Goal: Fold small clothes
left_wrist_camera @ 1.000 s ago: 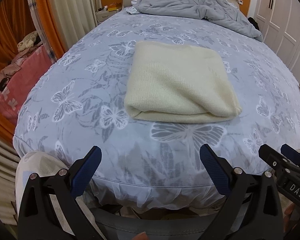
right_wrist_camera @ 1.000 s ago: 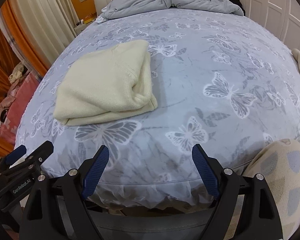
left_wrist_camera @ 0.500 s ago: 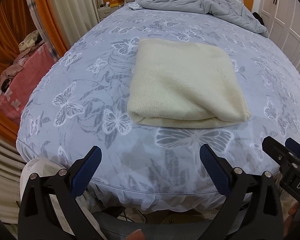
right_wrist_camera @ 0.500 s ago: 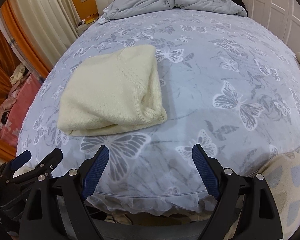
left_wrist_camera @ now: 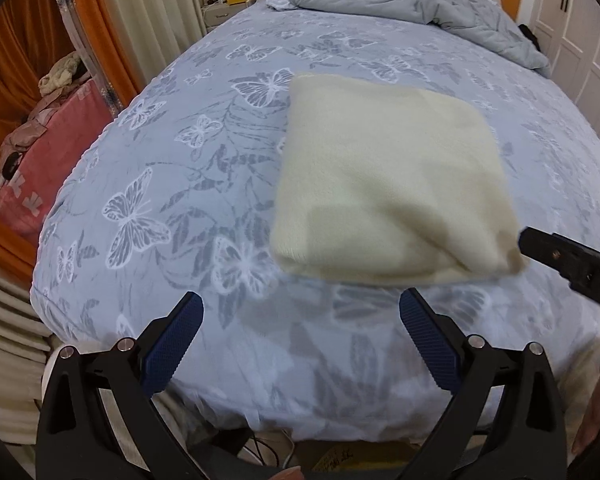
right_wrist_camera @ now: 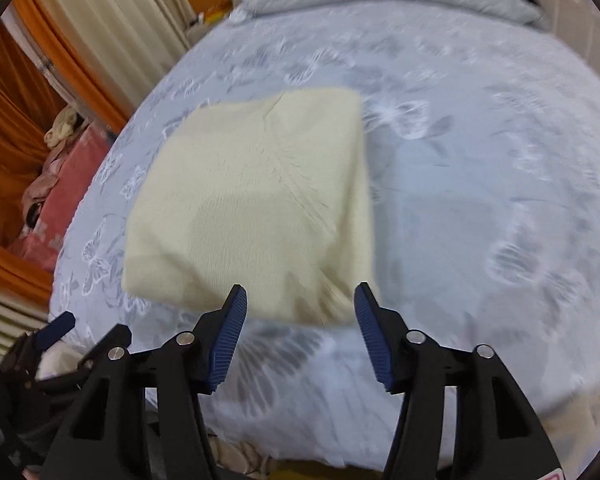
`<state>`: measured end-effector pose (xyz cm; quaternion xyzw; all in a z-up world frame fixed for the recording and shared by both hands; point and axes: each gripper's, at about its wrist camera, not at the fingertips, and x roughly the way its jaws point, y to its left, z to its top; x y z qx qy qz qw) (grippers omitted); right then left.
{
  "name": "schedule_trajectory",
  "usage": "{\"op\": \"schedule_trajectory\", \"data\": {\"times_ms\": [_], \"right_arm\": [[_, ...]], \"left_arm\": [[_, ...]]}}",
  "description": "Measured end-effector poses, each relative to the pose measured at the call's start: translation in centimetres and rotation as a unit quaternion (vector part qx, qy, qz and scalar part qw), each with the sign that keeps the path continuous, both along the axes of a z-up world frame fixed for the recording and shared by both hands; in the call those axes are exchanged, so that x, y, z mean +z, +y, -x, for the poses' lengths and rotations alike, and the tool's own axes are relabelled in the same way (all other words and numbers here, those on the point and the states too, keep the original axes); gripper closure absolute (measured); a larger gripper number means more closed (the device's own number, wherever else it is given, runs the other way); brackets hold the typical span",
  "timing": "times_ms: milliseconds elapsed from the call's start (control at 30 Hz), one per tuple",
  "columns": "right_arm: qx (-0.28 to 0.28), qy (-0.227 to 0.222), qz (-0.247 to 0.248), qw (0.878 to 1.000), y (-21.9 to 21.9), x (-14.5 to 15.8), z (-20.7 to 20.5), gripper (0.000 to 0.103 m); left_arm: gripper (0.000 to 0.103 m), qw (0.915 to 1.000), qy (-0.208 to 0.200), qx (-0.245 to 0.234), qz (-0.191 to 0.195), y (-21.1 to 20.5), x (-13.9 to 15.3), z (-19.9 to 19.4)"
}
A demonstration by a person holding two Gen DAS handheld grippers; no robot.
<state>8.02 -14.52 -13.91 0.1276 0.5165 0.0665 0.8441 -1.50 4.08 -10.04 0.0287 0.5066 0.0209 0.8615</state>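
The cream knit garment [right_wrist_camera: 252, 200] looks soft, light, probably floppy; its thick near-right corner suits the spread, empty right gripper [right_wrist_camera: 300, 308]; the left gripper [left_wrist_camera: 300, 320] is likewise spread and empty.

Bare bedspread [right_wrist_camera: 480, 208] right of sweater [right_wrist_camera: 252, 200]

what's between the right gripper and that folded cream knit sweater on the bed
Nothing visible. The right gripper is open with only bare butterfly-print bedsheet between its fingertips and the near edge of the folded cream knit sweater.
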Motion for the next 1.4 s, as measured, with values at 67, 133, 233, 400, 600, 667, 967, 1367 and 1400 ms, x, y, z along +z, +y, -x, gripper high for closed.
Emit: {"op": "schedule_trajectory", "data": {"times_ms": [67,133,233,400,600,667,967,1367,1400], "right_arm": [[0.006,0.009,0.01,1.0,0.5,-1.1,-1.8,0.047],[0.027,0.02,0.018,0.999,0.6,-2.3,-3.8,0.072],[0.014,-0.029,-0.007,0.999,-1.4,0.2,-4.9,0.084],[0.059,0.013,0.051,0.997,-1.2,-3.0,-6.6,0.081],[0.0,-0.034,0.018,0.999,-2.5,2.1,-2.1,0.065],[-0.026,-0.049,0.027,0.998,-2.8,3.3,0.7,0.046],[-0.083,-0.035,0.079,0.993,-1.9,2.5,9.3,0.03],[-0.07,-0.037,0.069,0.994,-0.4,2.5,11.8,0.026],[-0.07,-0.039,0.072,0.994,-0.3,2.6,11.9,0.026]], "left_arm": [[0.007,1.0,0.003,0.003,0.006,0.3,-0.3,-1.0],[0.007,0.9999,0.013,0.004,0.01,0.5,-1.1,-2.4],[0.009,0.999,0.045,-0.007,-0.006,0.6,-3.4,-4.5],[0.014,0.9949,0.096,-0.006,-0.029,1.2,-7.0,-5.6],[0.015,0.9978,0.066,0.005,0.003,1.8,-4.7,-4.3],[0.015,0.9985,0.055,-0.003,0.007,1.3,-3.4,-3.6],[0.006,0.9987,-0.004,-0.05,0.01,-2.5,1.8,0.5],[0.005,0.9985,-0.02,-0.051,-0.005,-3.6,2.7,3.8],[0.005,0.9985,-0.021,-0.049,-0.002,-3.5,2.7,3.9]]}}
